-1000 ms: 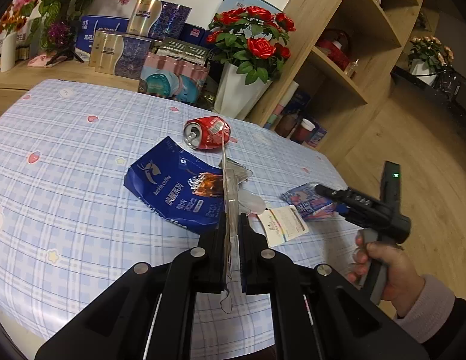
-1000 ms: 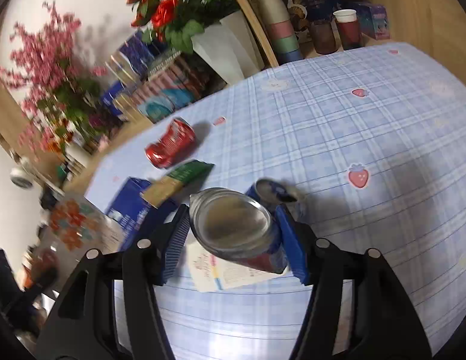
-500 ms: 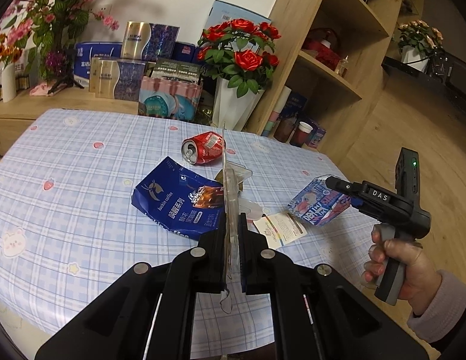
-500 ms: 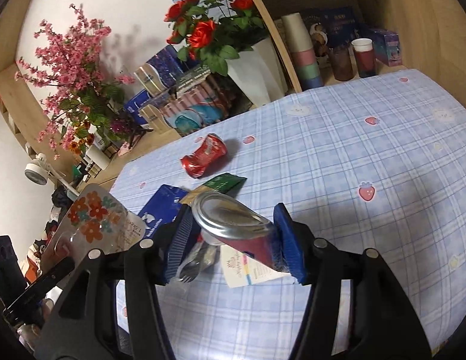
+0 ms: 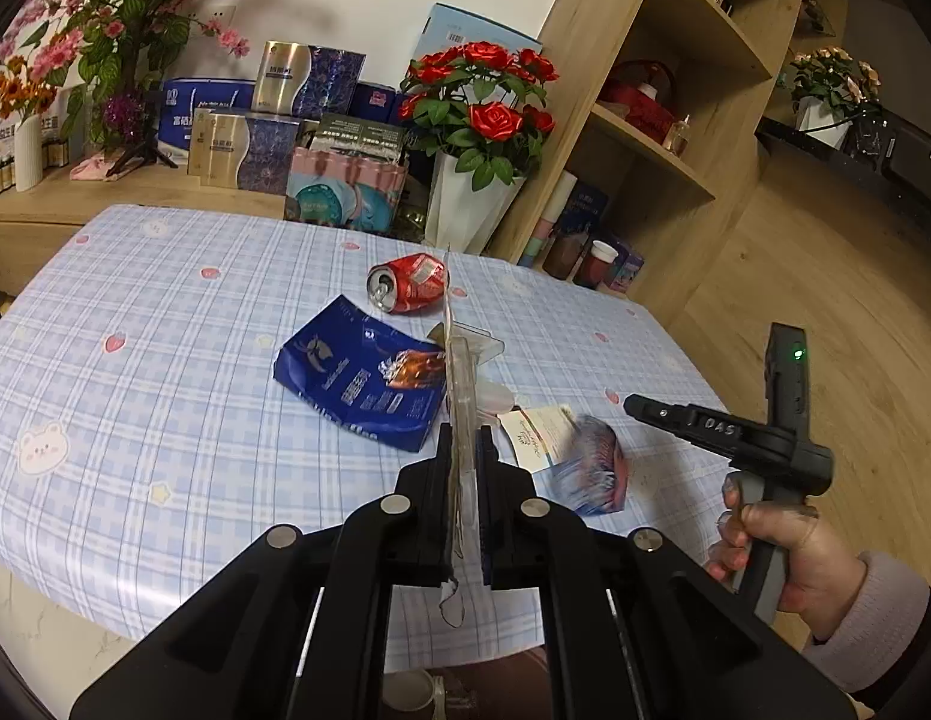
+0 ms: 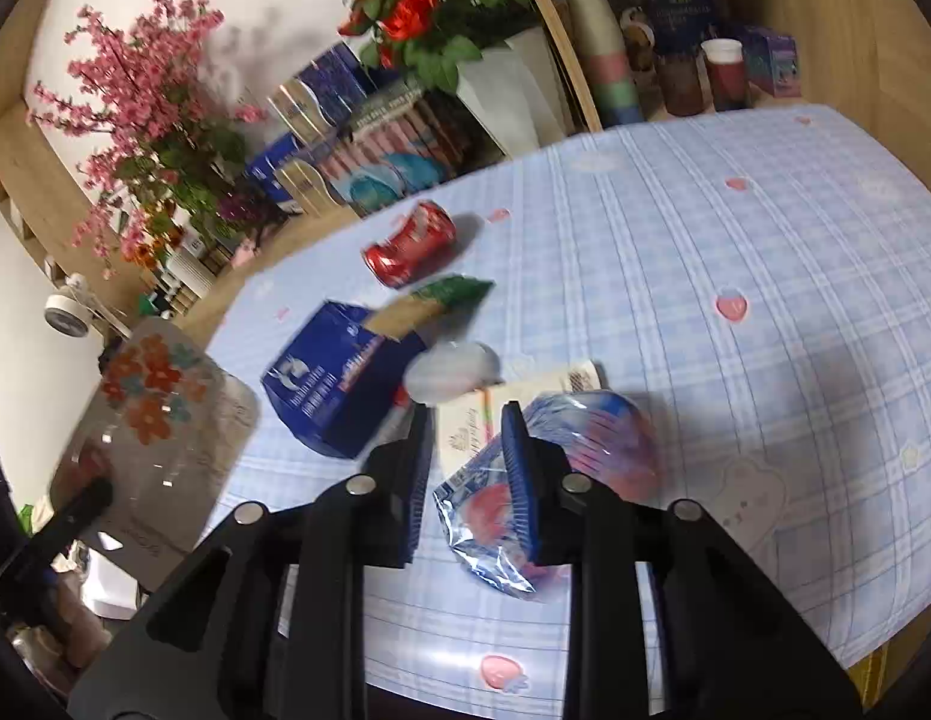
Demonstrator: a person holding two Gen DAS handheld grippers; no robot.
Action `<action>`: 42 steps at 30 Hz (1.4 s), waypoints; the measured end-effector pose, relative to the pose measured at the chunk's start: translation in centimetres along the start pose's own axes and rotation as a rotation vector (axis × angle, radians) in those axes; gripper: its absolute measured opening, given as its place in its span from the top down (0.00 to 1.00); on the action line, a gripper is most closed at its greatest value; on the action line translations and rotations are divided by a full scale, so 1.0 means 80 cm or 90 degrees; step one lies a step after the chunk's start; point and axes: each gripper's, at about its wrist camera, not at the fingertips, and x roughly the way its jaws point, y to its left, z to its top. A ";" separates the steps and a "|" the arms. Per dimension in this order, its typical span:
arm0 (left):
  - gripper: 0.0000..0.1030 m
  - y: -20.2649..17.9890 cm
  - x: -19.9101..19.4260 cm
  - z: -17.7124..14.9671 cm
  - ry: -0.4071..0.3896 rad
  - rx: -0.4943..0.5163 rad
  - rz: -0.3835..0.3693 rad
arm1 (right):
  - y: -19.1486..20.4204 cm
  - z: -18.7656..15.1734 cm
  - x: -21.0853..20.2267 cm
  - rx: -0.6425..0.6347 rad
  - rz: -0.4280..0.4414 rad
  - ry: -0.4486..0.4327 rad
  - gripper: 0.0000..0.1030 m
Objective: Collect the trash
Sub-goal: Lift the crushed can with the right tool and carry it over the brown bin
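**Blue can slips out of the right fingers**

The crushed blue can [image 6: 585, 450], gripped half a second ago, is now outside the right gripper [image 6: 465, 420]. It is blurred, against the outer side of the right-hand finger, low over the checked table [image 6: 765, 240]. The fingers have just been closing, with nothing between them and a narrow gap left. This pick has likely failed and needs redoing.

The can's long axis runs diagonally, from beside the fingers up and away to their right. Blur hides which end leads.

The left gripper [image 5: 465, 438] has its fingers pressed together on a clear blister pack [image 5: 462, 372], held edge-on.
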 end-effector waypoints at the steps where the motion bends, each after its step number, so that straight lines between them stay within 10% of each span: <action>1: 0.94 0.001 -0.001 -0.002 0.001 0.000 0.001 | -0.001 -0.003 0.000 -0.005 -0.012 0.001 0.74; 8: 0.94 0.009 0.004 -0.008 0.011 -0.014 0.005 | -0.023 -0.016 -0.007 -0.014 -0.091 -0.011 0.34; 20: 0.94 0.021 0.032 -0.023 0.041 -0.037 -0.002 | -0.075 -0.069 0.029 0.145 -0.046 0.015 0.33; 29: 0.94 0.023 0.018 -0.026 0.036 -0.038 0.015 | -0.051 -0.035 0.028 0.116 0.021 -0.031 0.90; 42: 0.94 0.006 -0.044 -0.033 0.001 -0.045 0.011 | 0.013 -0.042 -0.065 -0.009 0.065 -0.086 0.92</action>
